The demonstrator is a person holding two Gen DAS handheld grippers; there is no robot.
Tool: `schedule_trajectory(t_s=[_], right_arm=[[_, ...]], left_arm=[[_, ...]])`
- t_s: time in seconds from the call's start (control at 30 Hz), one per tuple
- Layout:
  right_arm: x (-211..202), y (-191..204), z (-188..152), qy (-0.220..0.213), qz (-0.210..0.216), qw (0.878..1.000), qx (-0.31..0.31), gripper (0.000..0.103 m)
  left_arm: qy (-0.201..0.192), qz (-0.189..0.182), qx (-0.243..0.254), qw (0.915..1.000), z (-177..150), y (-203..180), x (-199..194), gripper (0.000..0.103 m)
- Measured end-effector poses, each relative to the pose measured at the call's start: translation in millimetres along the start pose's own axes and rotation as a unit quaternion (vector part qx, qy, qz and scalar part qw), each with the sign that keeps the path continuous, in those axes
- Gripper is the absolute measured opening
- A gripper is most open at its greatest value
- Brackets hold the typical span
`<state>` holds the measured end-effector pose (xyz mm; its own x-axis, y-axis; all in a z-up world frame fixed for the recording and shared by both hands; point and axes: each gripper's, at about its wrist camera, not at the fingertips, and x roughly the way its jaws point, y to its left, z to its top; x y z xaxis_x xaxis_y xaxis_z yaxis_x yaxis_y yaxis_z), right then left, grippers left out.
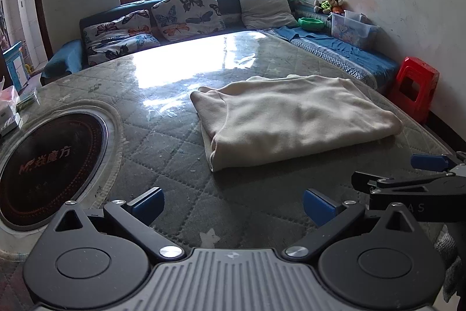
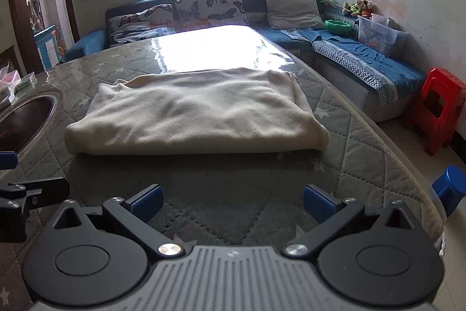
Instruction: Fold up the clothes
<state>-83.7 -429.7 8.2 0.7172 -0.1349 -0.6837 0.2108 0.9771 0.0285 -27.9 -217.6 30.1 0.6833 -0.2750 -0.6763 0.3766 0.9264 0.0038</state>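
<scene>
Cream garment, folded into a thick rectangle, flat on quilted grey tabletop under clear glossy cover. Left gripper: jaws wide, nothing held, short of garment's near edge. Right gripper: jaws wide, nothing held, facing the fold, apart from it. Round black cooktop inset left of garment. Red stool on floor, right.

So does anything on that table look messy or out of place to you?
Nothing much. The cream garment lies folded in a fairly neat rectangle on the quilted table, though a bit of fabric pokes out at its far left corner. Both tongs, left and right, are open and empty, short of it.
</scene>
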Motion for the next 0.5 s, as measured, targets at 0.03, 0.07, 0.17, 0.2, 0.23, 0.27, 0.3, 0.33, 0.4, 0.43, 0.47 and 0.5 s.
schedule_trajectory(t_s=[0.03, 0.07, 0.17, 0.2, 0.23, 0.27, 0.3, 0.33, 0.4, 0.43, 0.47, 0.5], right_arm=[[0.2, 0.0, -0.1, 0.000, 0.000, 1.000, 0.000, 0.103], [0.5, 0.1, -0.1, 0.001, 0.000, 1.000, 0.001, 0.103], [1.8, -0.2, -0.6, 0.003, -0.001, 1.000, 0.002, 0.103], [2.1, 0.0, -0.7, 0.004, -0.002, 1.000, 0.001, 0.103], [2.4, -0.1, -0.6, 0.004, -0.002, 1.000, 0.001, 0.103], [2.8, -0.1, -0.5, 0.004, -0.002, 1.000, 0.002, 0.103], [2.9, -0.1, -0.4, 0.004, -0.002, 1.000, 0.002, 0.103], [3.4, -0.4, -0.2, 0.004, -0.002, 1.000, 0.003, 0.103], [4.2, -0.4, 0.2, 0.004, -0.003, 1.000, 0.003, 0.103], [4.5, -0.4, 0.4, 0.004, -0.004, 1.000, 0.003, 0.103], [4.6, -0.6, 0.5, 0.004, -0.004, 1.000, 0.004, 0.103], [5.0, -0.7, 0.7, 0.004, -0.004, 1.000, 0.004, 0.103]], left_arm=[[0.001, 0.000, 0.001, 1.0000, -0.4, -0.8, 0.2, 0.103], [0.001, 0.000, 0.003, 1.0000, -0.9, -1.6, 0.5, 0.103], [0.003, -0.001, 0.006, 1.0000, -1.7, -3.3, 1.5, 0.103], [0.004, 0.000, 0.006, 1.0000, -1.9, -3.8, 1.8, 0.103], [0.004, 0.000, 0.007, 1.0000, -2.1, -4.3, 2.1, 0.103], [0.005, 0.000, 0.008, 1.0000, -2.2, -4.6, 2.4, 0.103], [0.006, 0.000, 0.008, 1.0000, -2.2, -4.9, 2.8, 0.103], [0.006, 0.000, 0.008, 0.9999, -2.1, -5.0, 3.1, 0.103], [0.007, 0.000, 0.008, 0.9999, -1.9, -5.2, 3.6, 0.103], [0.007, 0.001, 0.008, 0.9999, -1.8, -5.2, 3.9, 0.103], [0.008, 0.001, 0.008, 0.9999, -1.7, -5.3, 4.3, 0.103], [0.009, 0.001, 0.008, 0.9999, -1.7, -5.6, 4.7, 0.103]])
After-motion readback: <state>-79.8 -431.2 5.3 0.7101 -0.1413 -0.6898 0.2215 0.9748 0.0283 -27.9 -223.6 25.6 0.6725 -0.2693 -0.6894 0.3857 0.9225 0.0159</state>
